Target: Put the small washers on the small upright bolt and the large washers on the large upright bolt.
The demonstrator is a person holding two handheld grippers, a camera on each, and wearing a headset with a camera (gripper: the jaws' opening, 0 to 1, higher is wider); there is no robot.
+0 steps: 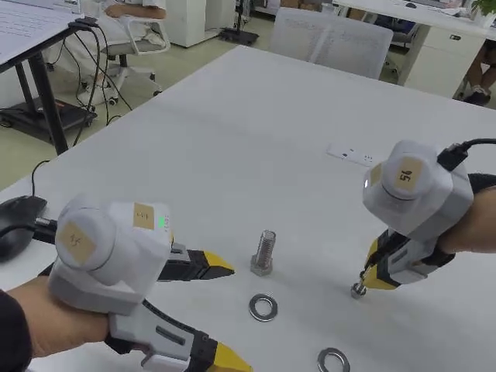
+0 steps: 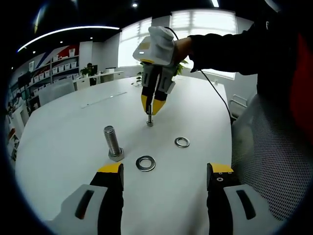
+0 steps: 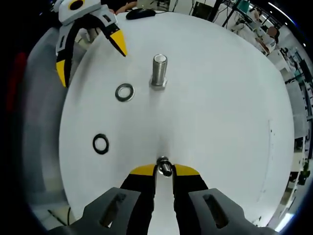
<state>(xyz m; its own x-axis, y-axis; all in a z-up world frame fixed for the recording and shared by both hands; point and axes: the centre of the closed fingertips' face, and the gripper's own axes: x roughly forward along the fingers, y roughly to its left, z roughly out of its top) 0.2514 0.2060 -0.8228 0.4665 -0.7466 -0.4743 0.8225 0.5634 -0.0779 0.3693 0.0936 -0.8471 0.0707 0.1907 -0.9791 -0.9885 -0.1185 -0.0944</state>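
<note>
The large bolt (image 1: 263, 254) (image 2: 112, 143) (image 3: 159, 71) stands upright on the white table. A silver washer (image 1: 263, 308) (image 2: 145, 163) (image 3: 124, 92) lies flat just in front of it. A second washer (image 1: 333, 359) (image 2: 182, 142) (image 3: 100, 144) lies nearer the table's front edge. My right gripper (image 1: 364, 280) (image 2: 151, 108) (image 3: 164, 170) points down, its jaws shut on the top of the small upright bolt (image 1: 358, 291) (image 2: 149, 121) (image 3: 164, 165). My left gripper (image 1: 226, 314) (image 2: 165, 171) (image 3: 90, 63) hovers open left of the washers, holding nothing.
A white power strip (image 1: 353, 155) lies farther back on the table (image 1: 232, 139). A black mouse (image 1: 15, 221) sits at the left edge. A chair (image 1: 333, 39) stands beyond the far edge.
</note>
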